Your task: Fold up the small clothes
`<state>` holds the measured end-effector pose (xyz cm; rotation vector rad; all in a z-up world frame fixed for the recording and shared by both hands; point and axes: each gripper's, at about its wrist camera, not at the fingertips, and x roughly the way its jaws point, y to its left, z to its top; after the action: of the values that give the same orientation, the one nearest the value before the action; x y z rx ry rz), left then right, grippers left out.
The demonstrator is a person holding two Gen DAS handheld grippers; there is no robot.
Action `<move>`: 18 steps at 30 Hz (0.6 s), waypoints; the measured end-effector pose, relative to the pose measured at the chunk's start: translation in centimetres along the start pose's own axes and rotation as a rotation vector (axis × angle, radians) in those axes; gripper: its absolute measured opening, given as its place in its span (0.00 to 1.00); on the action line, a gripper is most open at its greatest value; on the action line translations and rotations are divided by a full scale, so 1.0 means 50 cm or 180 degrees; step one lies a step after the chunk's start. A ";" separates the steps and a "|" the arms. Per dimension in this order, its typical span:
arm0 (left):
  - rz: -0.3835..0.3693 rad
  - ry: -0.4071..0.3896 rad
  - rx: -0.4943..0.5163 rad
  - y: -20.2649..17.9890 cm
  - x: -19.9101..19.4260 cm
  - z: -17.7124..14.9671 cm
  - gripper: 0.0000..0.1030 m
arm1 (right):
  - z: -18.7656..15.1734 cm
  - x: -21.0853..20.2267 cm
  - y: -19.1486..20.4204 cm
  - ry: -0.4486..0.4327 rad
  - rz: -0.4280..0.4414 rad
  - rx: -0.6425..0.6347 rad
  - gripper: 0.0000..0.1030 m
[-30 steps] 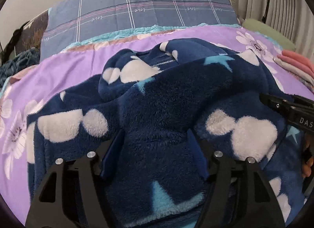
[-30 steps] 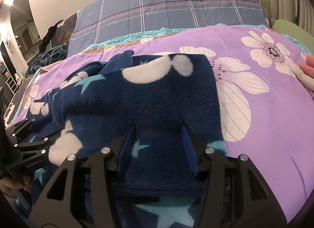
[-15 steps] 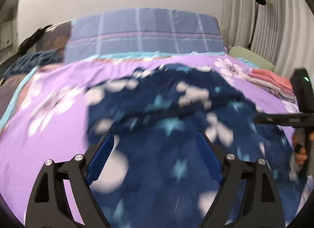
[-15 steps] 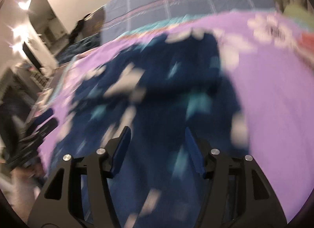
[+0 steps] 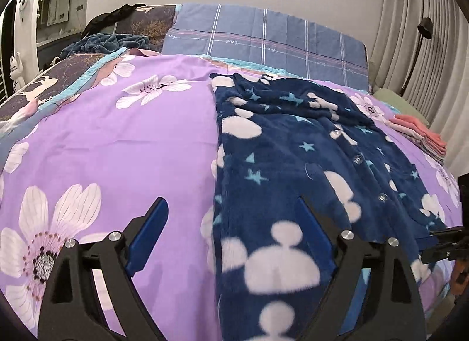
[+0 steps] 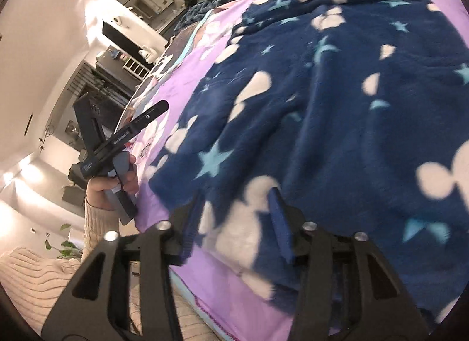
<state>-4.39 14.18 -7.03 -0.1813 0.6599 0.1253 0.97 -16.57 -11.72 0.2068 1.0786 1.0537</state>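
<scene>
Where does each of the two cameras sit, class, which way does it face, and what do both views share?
Left wrist: sits on the left gripper, facing up the purple bedspread toward the plaid pillow; its own open jaws show, with the right gripper at the right edge.
Right wrist: sits on the right gripper, tilted, facing across the bed's near edge; its jaws show, plus the left gripper and the hand holding it.
Shared: the navy fleece garment, spread out on the bedspread.
</scene>
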 end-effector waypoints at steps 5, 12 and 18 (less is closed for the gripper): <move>0.0045 -0.0010 -0.0011 0.006 -0.022 -0.020 0.87 | 0.002 0.014 0.022 -0.0097 -0.0054 0.0054 0.52; 0.0037 -0.0023 -0.0023 0.011 -0.039 -0.035 0.87 | -0.006 0.014 0.029 -0.0047 0.0024 -0.0043 0.50; 0.0062 0.0044 -0.0094 0.014 -0.031 -0.040 0.87 | 0.004 0.070 -0.006 0.0110 0.0220 0.0187 0.46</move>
<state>-6.92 14.38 -7.74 -0.2042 0.6741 0.1527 1.56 -13.91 -13.99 0.2757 1.1412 1.0915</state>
